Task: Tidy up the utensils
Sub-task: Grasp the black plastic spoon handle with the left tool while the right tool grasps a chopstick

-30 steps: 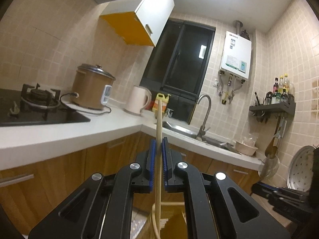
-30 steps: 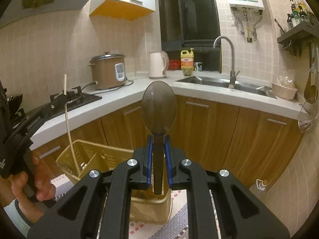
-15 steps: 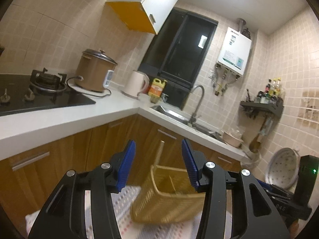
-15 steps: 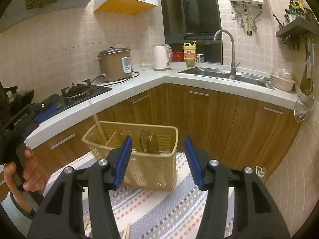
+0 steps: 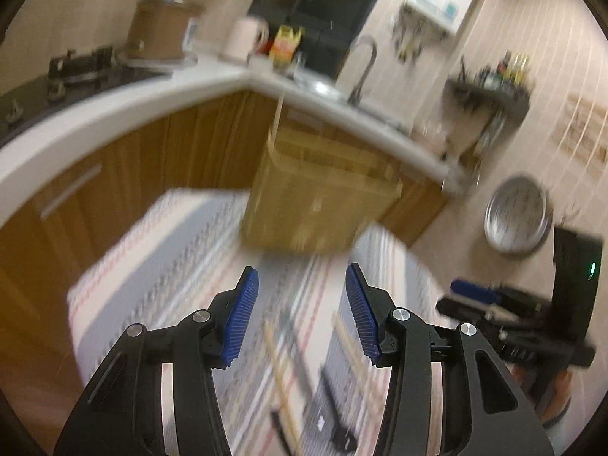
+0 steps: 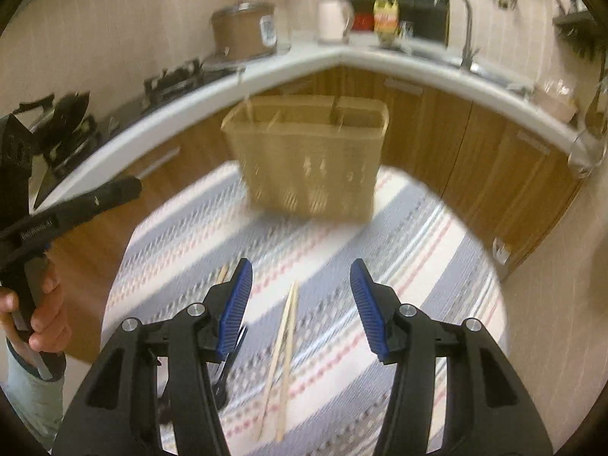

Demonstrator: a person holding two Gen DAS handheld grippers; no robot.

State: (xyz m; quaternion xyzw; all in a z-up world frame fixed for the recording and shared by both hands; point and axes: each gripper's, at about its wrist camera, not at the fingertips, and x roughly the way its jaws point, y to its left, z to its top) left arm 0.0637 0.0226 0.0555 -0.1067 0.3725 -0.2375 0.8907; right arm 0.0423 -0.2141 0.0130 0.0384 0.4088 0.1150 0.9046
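Two grippers point down at a striped cloth (image 6: 399, 235) on a round table, and both have their blue pads spread apart with nothing between them. The left gripper (image 5: 302, 311) hangs over the near part of the cloth, in front of the yellow basket (image 5: 319, 205). The right gripper (image 6: 300, 304) does the same, and the basket (image 6: 307, 163) stands upright on the far side of the cloth from it. The basket has dividers inside. One thin wooden stick (image 5: 278, 114) pokes up out of the basket's left end, and a dark handle (image 6: 334, 108) sticks up nearer its right end. A pair of wooden chopsticks (image 6: 283, 345) lies flat on the cloth, in front of the basket and between the right gripper's pads but lower down, not touching them. More chopsticks (image 5: 281, 372) and some dark utensils (image 5: 334, 399) lie on the cloth near the left gripper; they are too blurry to name. A person's hand (image 6: 41, 323) grips the left gripper's handle, well to the left of the basket.
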